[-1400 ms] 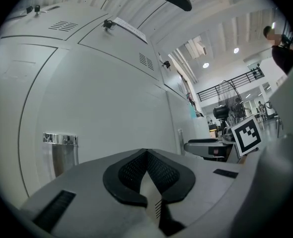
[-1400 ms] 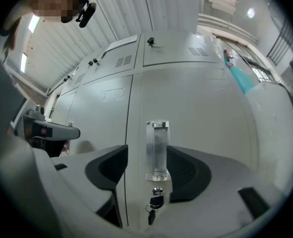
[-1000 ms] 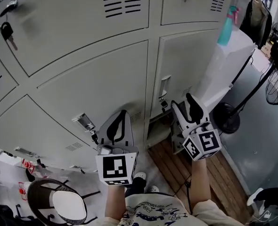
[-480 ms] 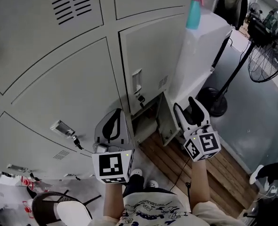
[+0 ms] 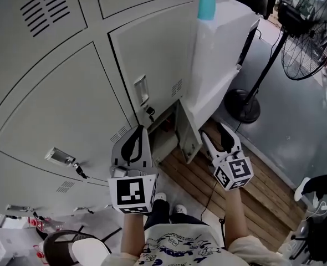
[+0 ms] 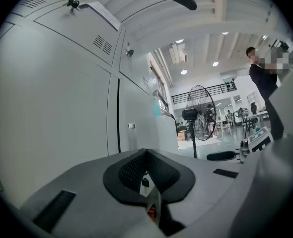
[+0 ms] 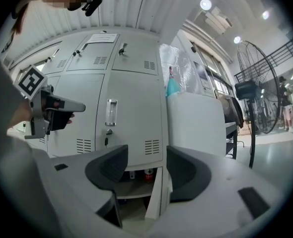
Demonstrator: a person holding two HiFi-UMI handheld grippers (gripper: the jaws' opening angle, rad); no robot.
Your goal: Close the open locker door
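Grey metal locker door [image 5: 188,132] ajar at frame centre; low open compartment [image 7: 131,188] behind it, small red-and-white objects [image 7: 149,172] on shelf, too small to identify; right gripper [image 5: 214,133] just right of door, jaws apart, empty; left gripper [image 5: 138,132] jaws together, empty.
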